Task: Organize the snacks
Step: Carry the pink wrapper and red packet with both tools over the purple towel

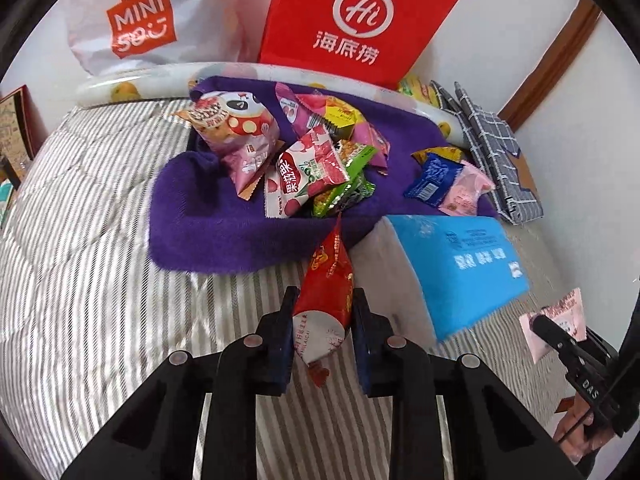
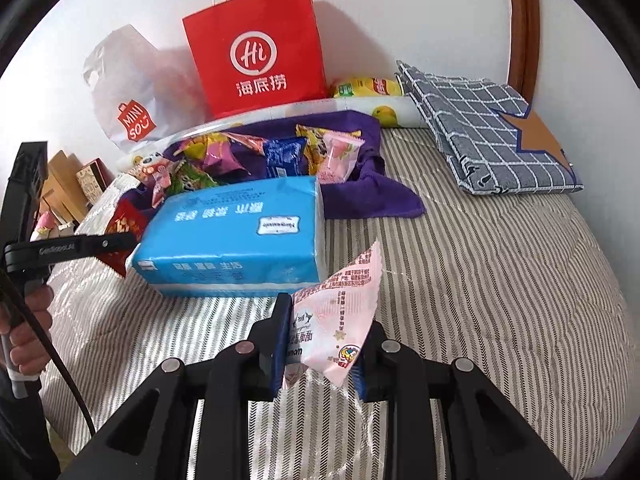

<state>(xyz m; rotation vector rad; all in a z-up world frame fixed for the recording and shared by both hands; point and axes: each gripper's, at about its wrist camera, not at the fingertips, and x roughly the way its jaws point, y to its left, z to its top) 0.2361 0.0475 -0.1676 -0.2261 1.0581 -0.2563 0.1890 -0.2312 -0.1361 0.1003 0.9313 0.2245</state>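
A heap of snack packets (image 1: 304, 160) lies on a purple towel (image 1: 208, 232) on the striped bed. My left gripper (image 1: 323, 312) is shut on a red snack packet (image 1: 328, 280), held just in front of the towel's near edge. In the right wrist view my right gripper (image 2: 324, 344) is shut on a pale pink snack packet (image 2: 340, 312), held above the bedcover in front of a blue tissue pack (image 2: 232, 236). The left gripper (image 2: 120, 240) shows at the left there, with the red packet (image 2: 124, 224) in it. The right gripper with the pink packet (image 1: 560, 320) shows at the left wrist view's right edge.
A red paper bag (image 1: 360, 20) and a white plastic shopping bag (image 1: 140, 24) stand against the wall behind the towel. A folded grey checked cloth (image 2: 492, 132) lies at the back right. Cardboard boxes (image 2: 68, 184) sit past the bed's left side. A person's hand (image 2: 28, 328) grips the left tool.
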